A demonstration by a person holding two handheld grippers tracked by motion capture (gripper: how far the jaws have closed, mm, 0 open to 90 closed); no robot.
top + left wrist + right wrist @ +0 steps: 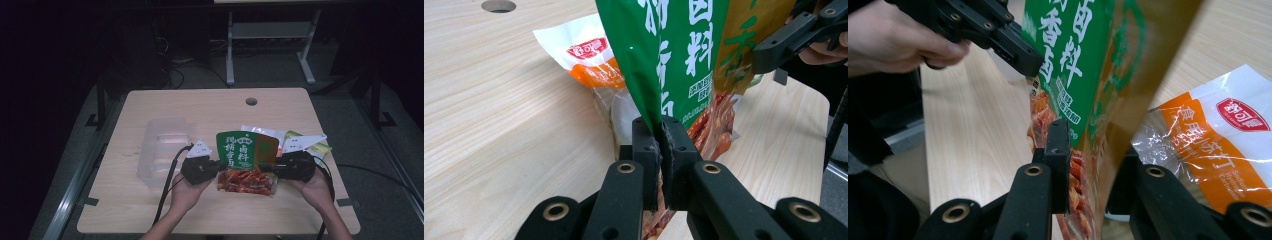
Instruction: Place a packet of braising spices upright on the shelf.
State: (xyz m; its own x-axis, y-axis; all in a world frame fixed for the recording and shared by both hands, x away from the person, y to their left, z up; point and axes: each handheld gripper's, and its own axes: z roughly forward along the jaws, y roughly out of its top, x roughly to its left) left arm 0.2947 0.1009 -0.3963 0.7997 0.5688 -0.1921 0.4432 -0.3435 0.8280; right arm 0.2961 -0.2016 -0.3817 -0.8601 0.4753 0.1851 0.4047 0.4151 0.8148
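A green and orange snack bag (245,160) with red food showing through its clear lower part is held upright above the table (200,107) between my two grippers. My left gripper (217,167) (660,145) is shut on the bag's (684,50) left edge, pads pinching the film. My right gripper (265,167) (1093,150) stands at the bag's (1073,50) right edge with its jaws apart. The bag's edge hangs between them with a gap on the right side. A hand holds each gripper.
A clear plastic container (165,150) lies left of the grippers. A white and orange packet (584,55) (1218,145) and other packets (300,142) lie on the table behind the bag. A round cable hole (251,101) sits near the far edge.
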